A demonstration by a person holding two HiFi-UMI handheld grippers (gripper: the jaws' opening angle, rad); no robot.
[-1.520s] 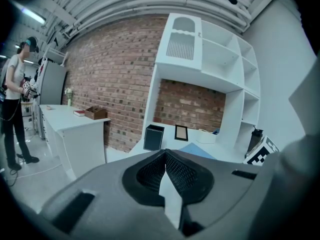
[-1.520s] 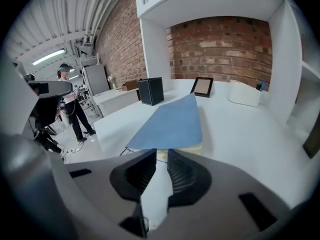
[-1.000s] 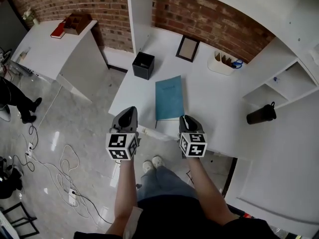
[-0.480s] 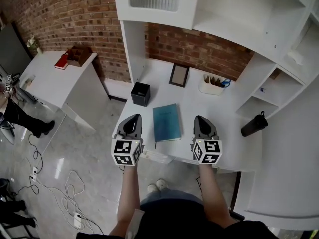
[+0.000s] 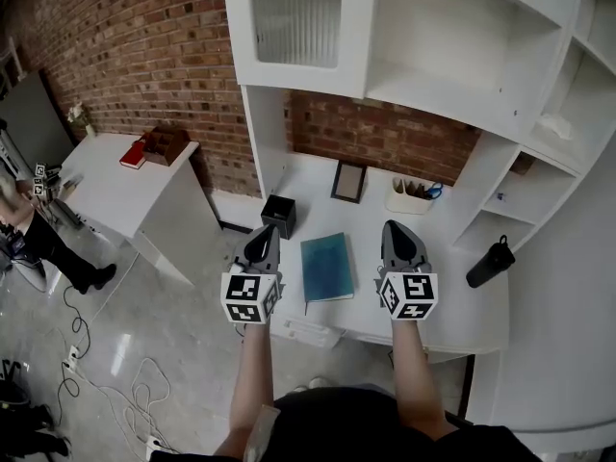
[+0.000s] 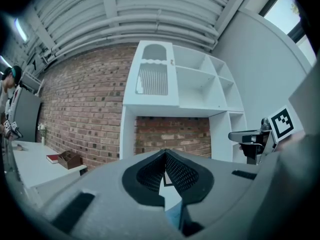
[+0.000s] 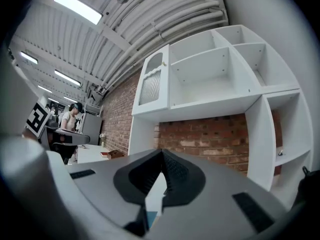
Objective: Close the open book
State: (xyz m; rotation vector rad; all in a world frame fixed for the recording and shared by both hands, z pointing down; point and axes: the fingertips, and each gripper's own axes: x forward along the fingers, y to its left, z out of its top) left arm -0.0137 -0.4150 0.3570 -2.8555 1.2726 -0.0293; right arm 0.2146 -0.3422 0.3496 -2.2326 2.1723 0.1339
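Observation:
A teal book (image 5: 326, 268) lies closed and flat on the white desk (image 5: 452, 306), its spine toward the left. My left gripper (image 5: 262, 243) hangs in the air to the left of it, above the desk's left edge, jaws shut and empty. To the right of the book my right gripper (image 5: 402, 242) is held up the same way, shut with nothing in it. Both point level toward the brick wall and touch nothing. In the left gripper view the fingertips (image 6: 165, 153) meet, with a sliver of the book (image 6: 172, 216) below. The right gripper view shows its tips (image 7: 162, 151) closed.
Behind the book stand a black box (image 5: 278, 216), a picture frame (image 5: 348, 181) and a white pen holder (image 5: 409, 196). A black bottle (image 5: 489, 263) stands at the right. White shelves (image 5: 452, 56) rise above the desk. A side table (image 5: 115, 186) and floor cables (image 5: 87, 373) lie to the left.
Both grippers have risen away from the desk and the book looks smaller and farther below. The view has tilted up, bringing the upper shelves into sight.

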